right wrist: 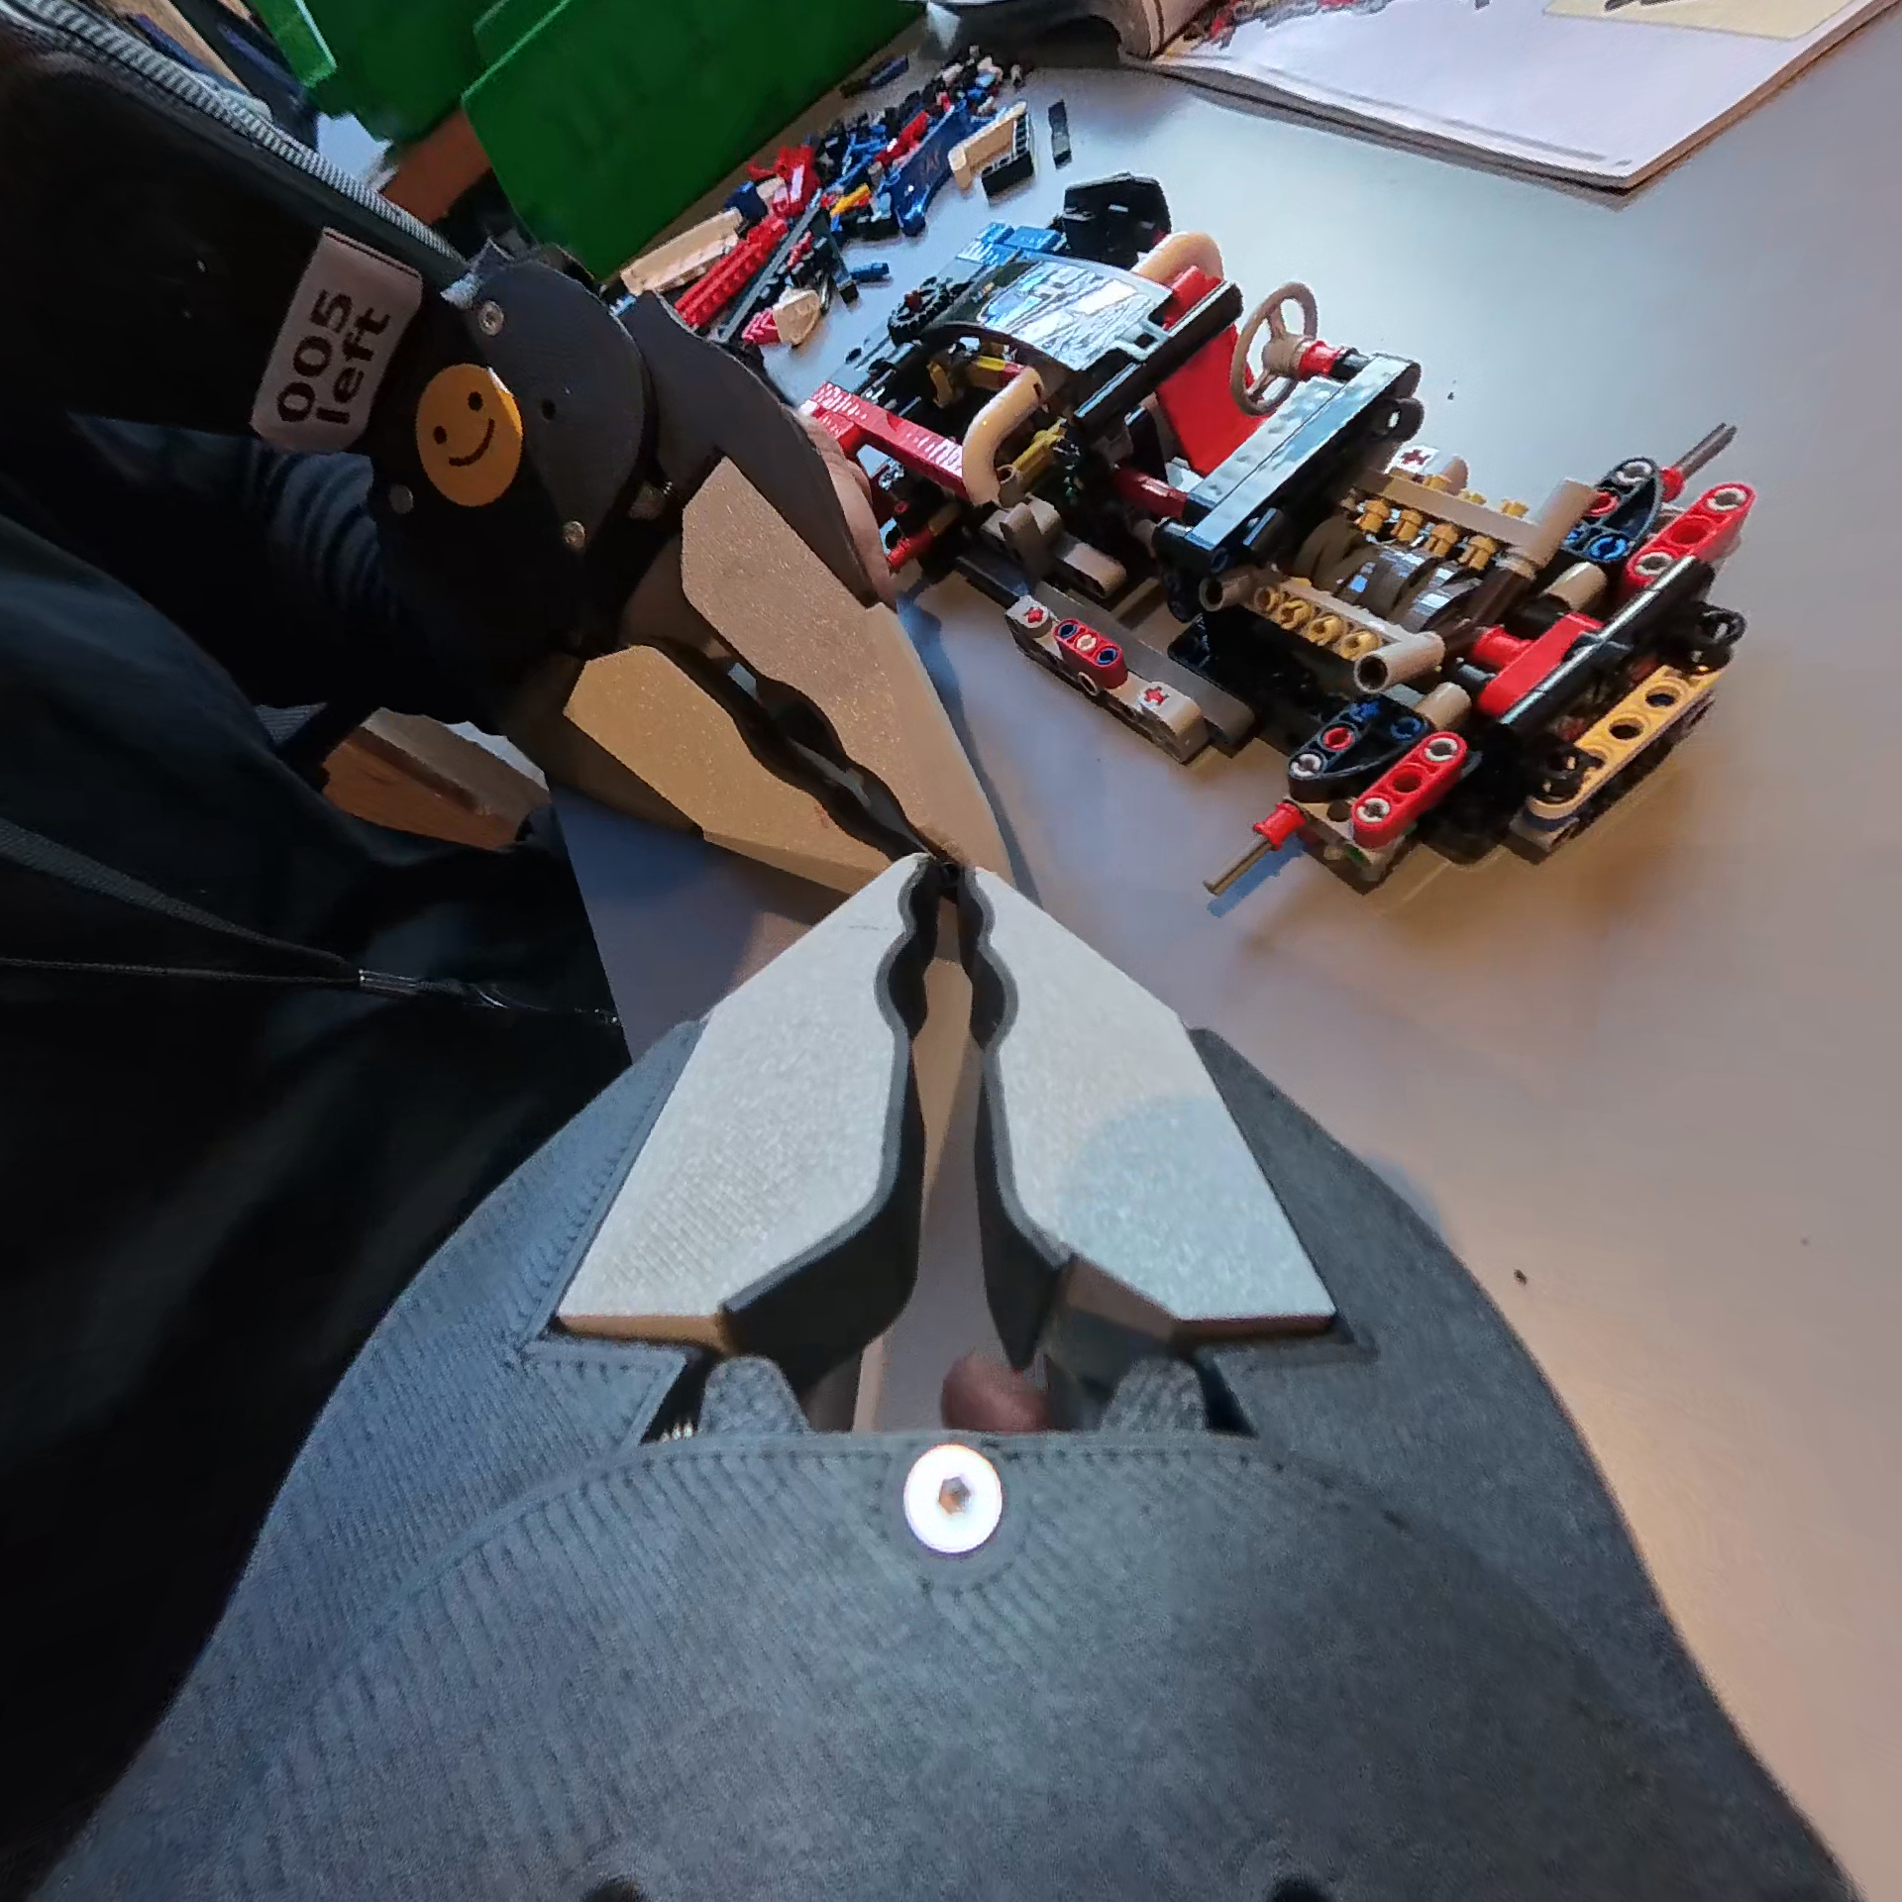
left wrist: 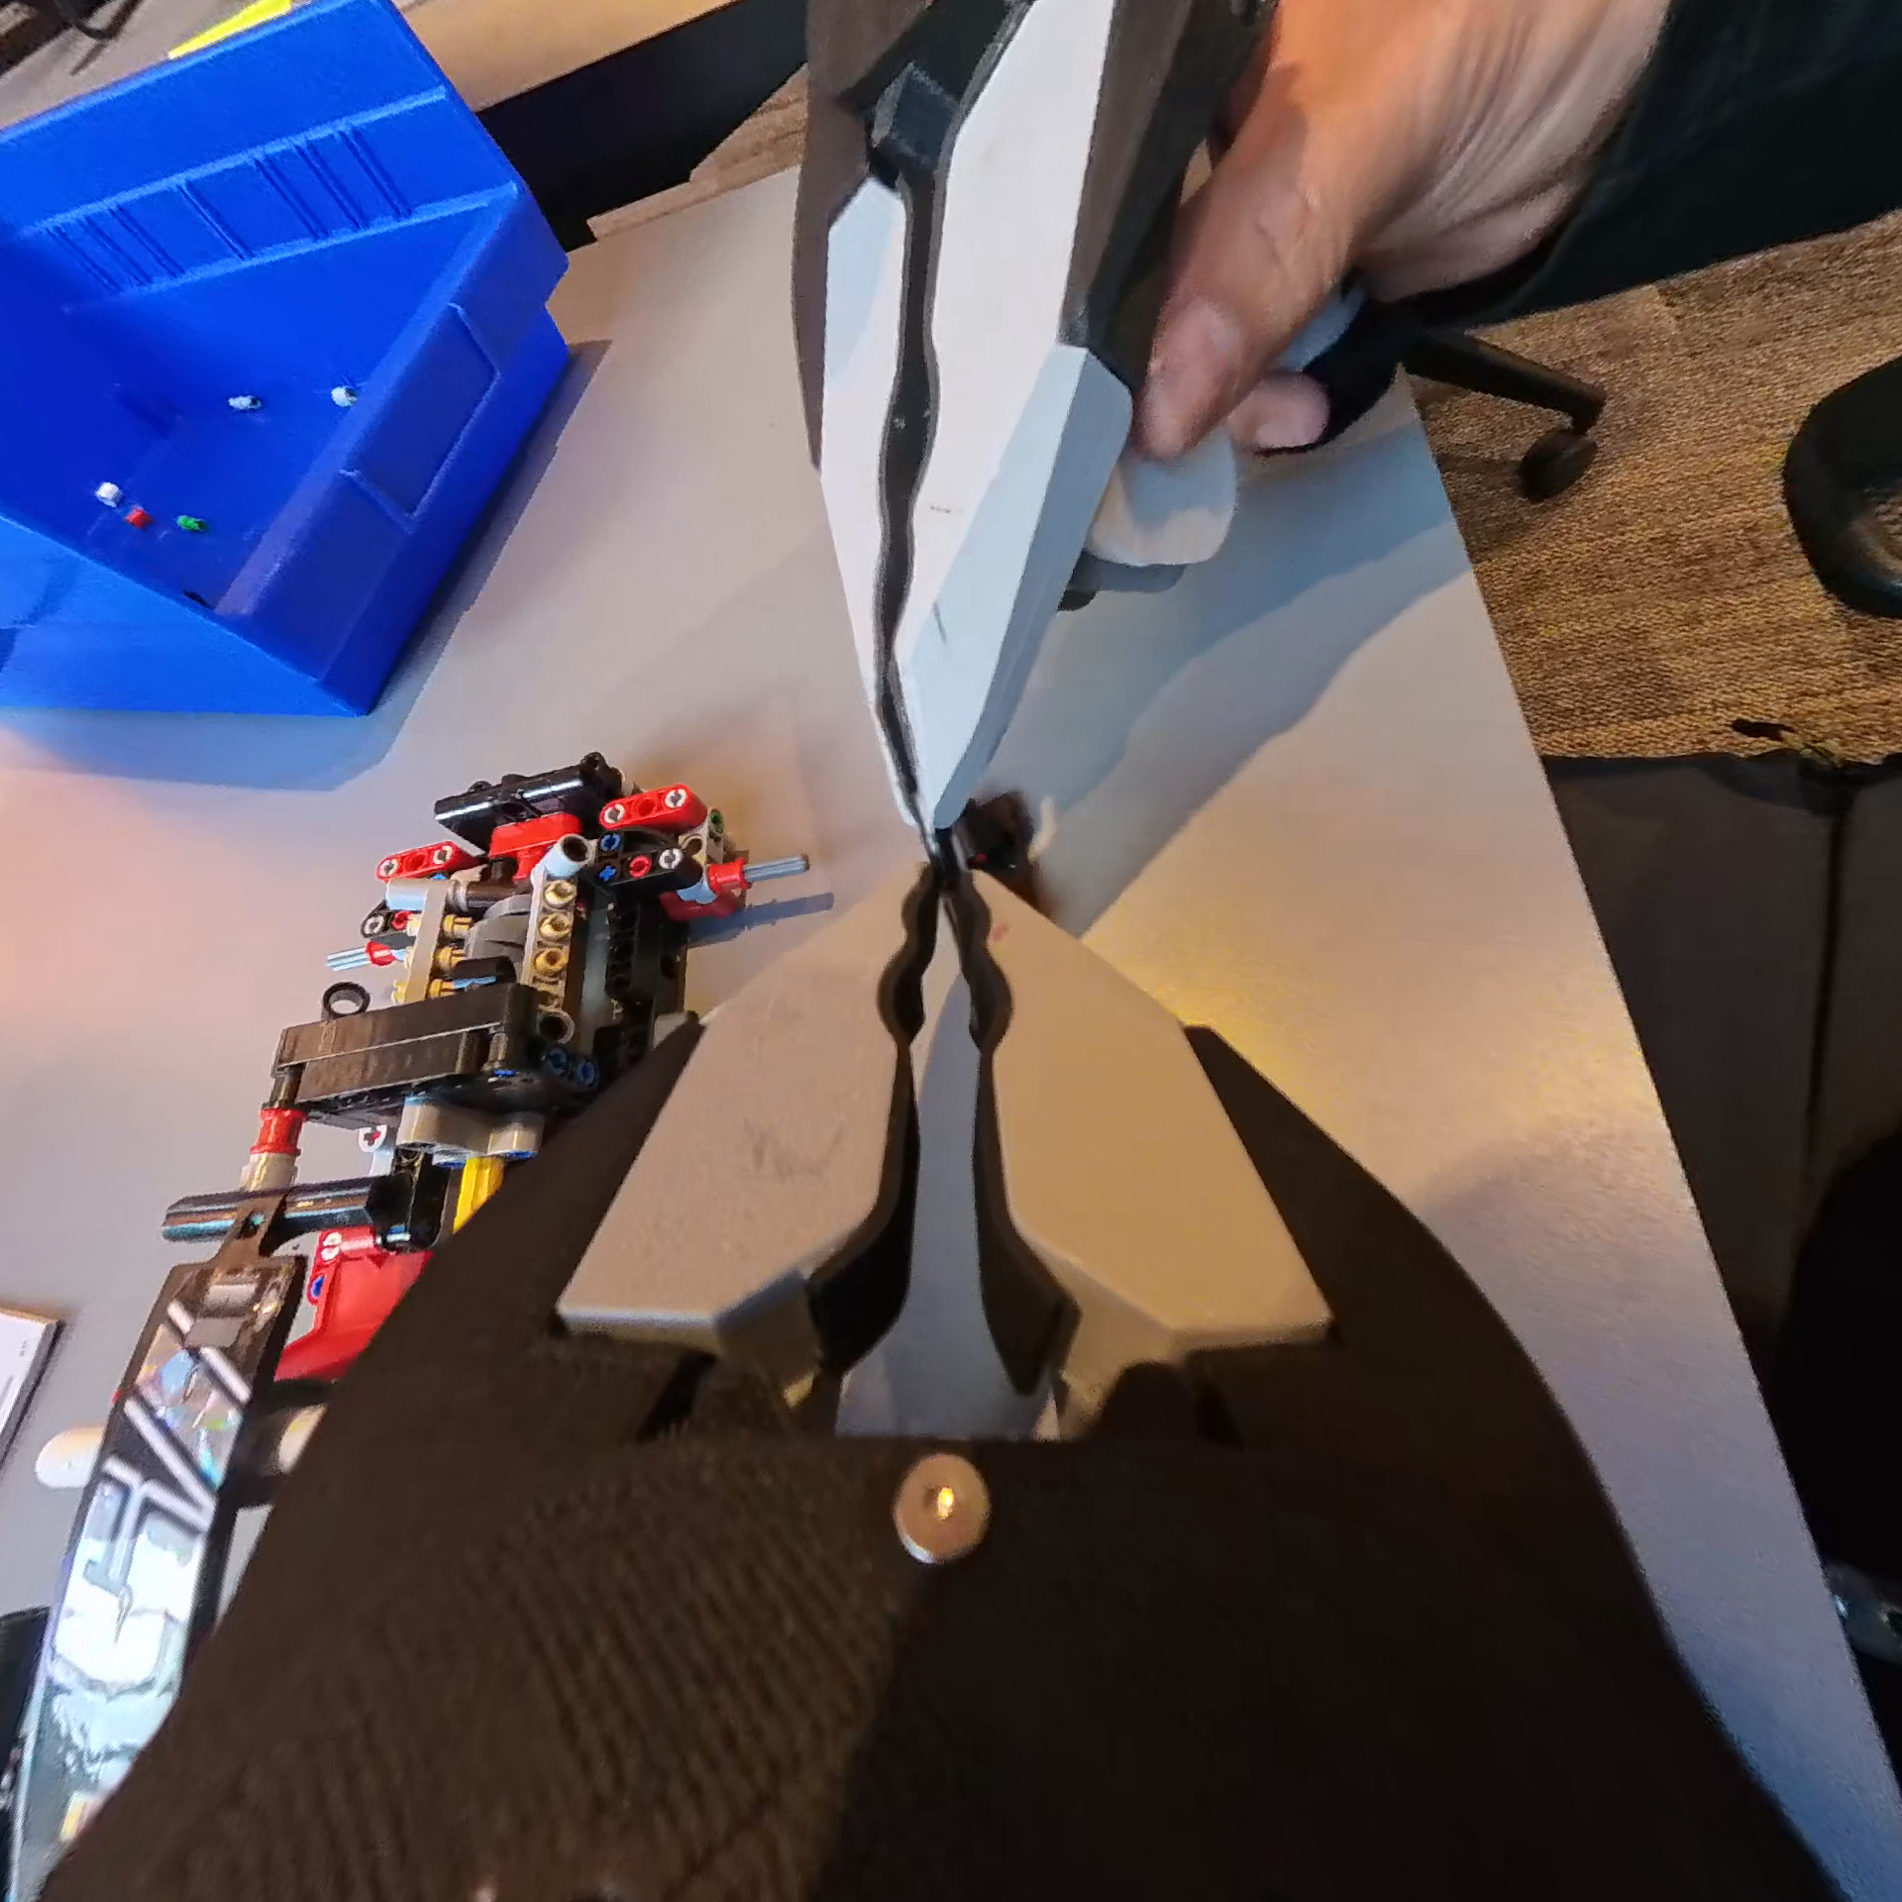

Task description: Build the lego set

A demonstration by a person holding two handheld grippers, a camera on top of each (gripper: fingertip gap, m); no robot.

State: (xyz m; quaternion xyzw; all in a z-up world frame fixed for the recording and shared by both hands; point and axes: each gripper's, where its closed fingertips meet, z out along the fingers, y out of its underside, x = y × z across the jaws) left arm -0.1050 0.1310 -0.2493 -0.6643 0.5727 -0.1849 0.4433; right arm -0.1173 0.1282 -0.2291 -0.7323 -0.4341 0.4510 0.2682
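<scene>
**Tip-to-tip handling of a small black piece**

Left gripper is closed down to its tips, and my right gripper meets it nose to nose, also closed. Between the two sets of tips sits a small black piece with a red dot; which gripper actually bears it I cannot tell, as the contact point is tiny and partly hidden.

1. I keep both noses aligned on one axis and press straight, without twisting.
2. I release one side only once the other grips firmly.

Pose: left gripper points forward and slightly down over the table; right gripper descends steeply from above, my hand wrapped round its handle.

Beyond, the lego car rests on the table, well apart from both grippers. Farther off lie the loose parts and the blue bin.
</scene>
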